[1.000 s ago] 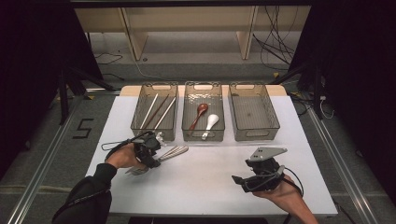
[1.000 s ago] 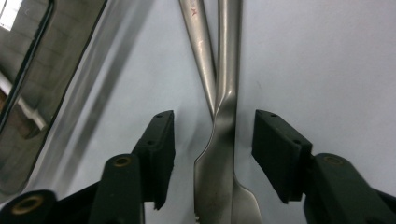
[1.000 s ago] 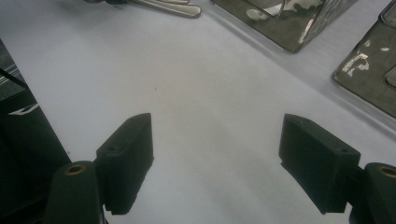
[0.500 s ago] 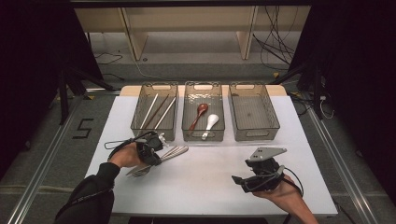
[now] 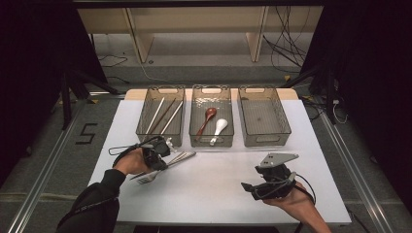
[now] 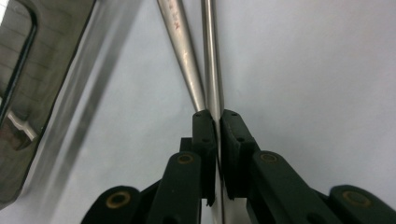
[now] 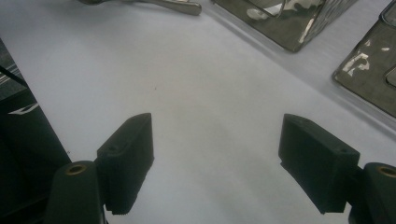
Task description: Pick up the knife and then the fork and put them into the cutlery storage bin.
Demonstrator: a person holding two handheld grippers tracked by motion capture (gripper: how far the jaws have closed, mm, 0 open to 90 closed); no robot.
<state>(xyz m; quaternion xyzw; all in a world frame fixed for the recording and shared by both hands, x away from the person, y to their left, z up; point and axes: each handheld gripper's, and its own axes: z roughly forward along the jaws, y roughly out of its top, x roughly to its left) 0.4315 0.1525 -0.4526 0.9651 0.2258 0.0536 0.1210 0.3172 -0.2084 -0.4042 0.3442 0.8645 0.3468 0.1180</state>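
Observation:
A few metal forks (image 5: 180,157) lie together on the white table (image 5: 218,179), tines toward the front left. My left gripper (image 5: 167,156) sits over their handles. In the left gripper view its jaws have just been closing, and the left gripper (image 6: 217,123) is shut on one thin metal handle (image 6: 212,56). A second handle (image 6: 182,51) runs beside it, outside the pads. My right gripper (image 5: 248,187) rests low at the front right; in the right gripper view the right gripper (image 7: 215,163) stands open over bare table.
Three clear bins stand in a row at the back. The left bin (image 5: 145,127) holds chopsticks (image 5: 163,116). The middle bin (image 5: 195,127) holds a brown spoon (image 5: 206,119) and a white spoon (image 5: 218,130). The right bin (image 5: 265,116) has nothing in it.

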